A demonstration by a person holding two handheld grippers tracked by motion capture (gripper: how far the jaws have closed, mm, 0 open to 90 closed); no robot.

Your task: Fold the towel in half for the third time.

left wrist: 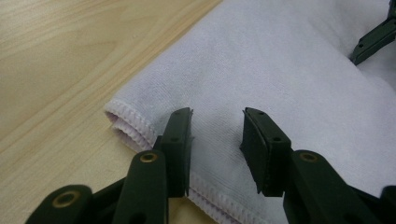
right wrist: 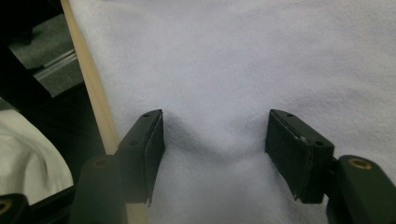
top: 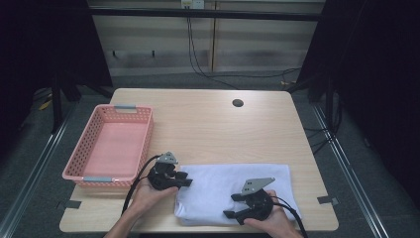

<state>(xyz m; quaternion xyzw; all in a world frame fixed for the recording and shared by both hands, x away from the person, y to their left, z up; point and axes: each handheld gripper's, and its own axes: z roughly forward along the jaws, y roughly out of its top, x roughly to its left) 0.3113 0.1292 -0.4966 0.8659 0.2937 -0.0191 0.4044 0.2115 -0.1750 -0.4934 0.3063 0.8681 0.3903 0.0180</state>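
A folded white towel (top: 223, 186) lies along the front of the wooden table (top: 213, 129). My left gripper (top: 185, 178) is at the towel's left end. In the left gripper view its jaws stand apart over the towel's (left wrist: 289, 74) stitched corner, and my left gripper (left wrist: 217, 135) is open with bare cloth between the pads. My right gripper (top: 230, 206) sits on the towel's front edge, right of centre. Seen from the right gripper view, my right gripper (right wrist: 215, 140) is open wide, its jaws resting on the towel (right wrist: 243, 60) with a slight rise of cloth between them.
A pink plastic basket (top: 81, 141) with nothing in it stands at the table's left side, just beyond the left hand. A round cable hole (top: 237, 103) is near the far edge. The table's front edge (right wrist: 93, 88) runs close beside the right gripper.
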